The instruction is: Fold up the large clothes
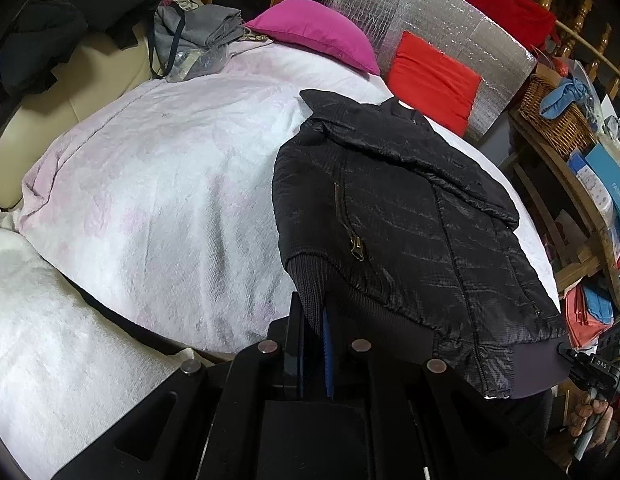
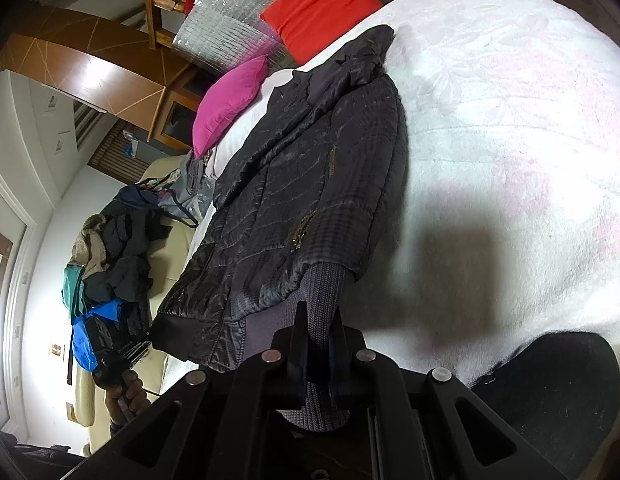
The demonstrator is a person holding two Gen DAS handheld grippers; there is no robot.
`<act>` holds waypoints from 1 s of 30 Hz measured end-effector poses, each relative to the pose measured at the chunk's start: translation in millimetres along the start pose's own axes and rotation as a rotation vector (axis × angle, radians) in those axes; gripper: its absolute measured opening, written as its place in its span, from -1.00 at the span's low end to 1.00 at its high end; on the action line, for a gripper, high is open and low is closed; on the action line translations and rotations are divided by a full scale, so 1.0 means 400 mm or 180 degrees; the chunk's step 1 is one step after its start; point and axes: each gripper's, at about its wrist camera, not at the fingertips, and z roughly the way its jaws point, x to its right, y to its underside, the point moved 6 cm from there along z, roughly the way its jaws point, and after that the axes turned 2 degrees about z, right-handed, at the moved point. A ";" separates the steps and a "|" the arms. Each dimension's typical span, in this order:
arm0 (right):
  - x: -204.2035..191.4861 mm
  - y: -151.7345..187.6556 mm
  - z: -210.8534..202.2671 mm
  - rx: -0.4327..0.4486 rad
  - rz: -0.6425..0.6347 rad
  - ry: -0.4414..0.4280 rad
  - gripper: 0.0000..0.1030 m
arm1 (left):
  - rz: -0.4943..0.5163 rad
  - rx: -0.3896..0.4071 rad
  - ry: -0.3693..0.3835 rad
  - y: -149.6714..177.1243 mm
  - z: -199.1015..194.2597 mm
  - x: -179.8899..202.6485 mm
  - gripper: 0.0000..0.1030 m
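A black quilted jacket [image 1: 398, 208] lies front-up on a white fleecy bedspread [image 1: 161, 184], collar far away and one sleeve folded across its chest. My left gripper [image 1: 314, 313] is shut on the ribbed hem at the jacket's near left corner. At the far right of that view, my right gripper [image 1: 566, 351] holds the other hem corner. In the right wrist view the jacket [image 2: 310, 184] stretches away, and my right gripper [image 2: 318, 314] is shut on grey ribbed knit at the hem. My left gripper [image 2: 141, 347], with a hand below it, shows at the jacket's far hem corner.
A pink pillow [image 1: 318, 36] and a red cushion [image 1: 434, 80] lean on a silver foil panel [image 1: 430, 12] at the bed's head. Dark clothes [image 1: 69, 20] are piled on a cream sofa to the left. A wicker basket [image 1: 554, 116] and cluttered shelves stand at the right.
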 end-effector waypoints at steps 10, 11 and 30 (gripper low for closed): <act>-0.041 -0.049 -0.024 0.0098 -0.0040 -0.0167 -0.84 | 0.0036 0.0147 0.0084 -0.071 -0.026 0.025 -0.86; -0.045 -0.056 -0.027 0.0108 -0.0045 -0.0183 -0.84 | 0.0046 0.0161 0.0091 -0.080 -0.029 0.029 -0.86; -0.136 -0.176 -0.063 0.0403 -0.0199 -0.0346 -0.84 | 0.0062 0.0446 0.0187 -0.211 -0.060 0.076 -0.86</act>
